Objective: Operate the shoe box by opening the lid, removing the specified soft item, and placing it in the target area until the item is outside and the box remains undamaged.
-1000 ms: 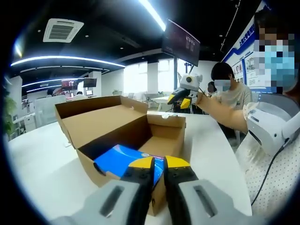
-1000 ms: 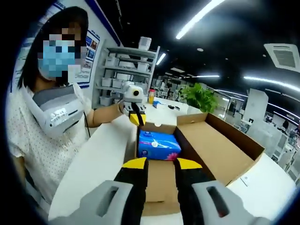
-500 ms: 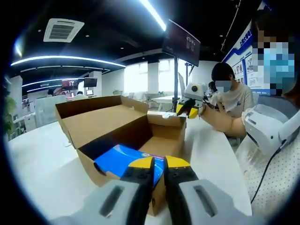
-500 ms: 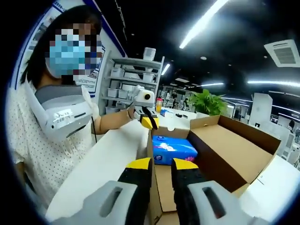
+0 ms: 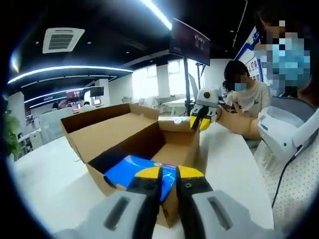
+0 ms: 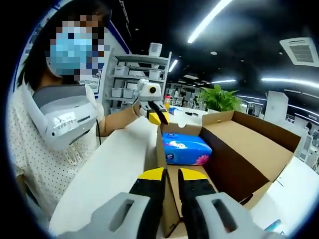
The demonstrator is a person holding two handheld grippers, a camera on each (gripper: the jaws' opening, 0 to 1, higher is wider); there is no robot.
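the shoe box (image 5: 149, 144) is sitting on the white surface (image 5: 234, 169) with its lid (image 5: 107, 124) already open. the soft blue pack (image 6: 185, 148) is still lying inside. my left gripper (image 5: 169, 174) and right gripper (image 6: 166, 175) are both almost closed, holding nothing, so taking it out is still left.

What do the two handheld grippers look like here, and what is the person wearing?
Both the left gripper and right gripper have grey bodies with slotted arms, black jaws and yellow tips. Seen from across, each carries a white housing. The person wears a white dotted top, a grey-white headset around the neck with a dark cable, and a blue mask.
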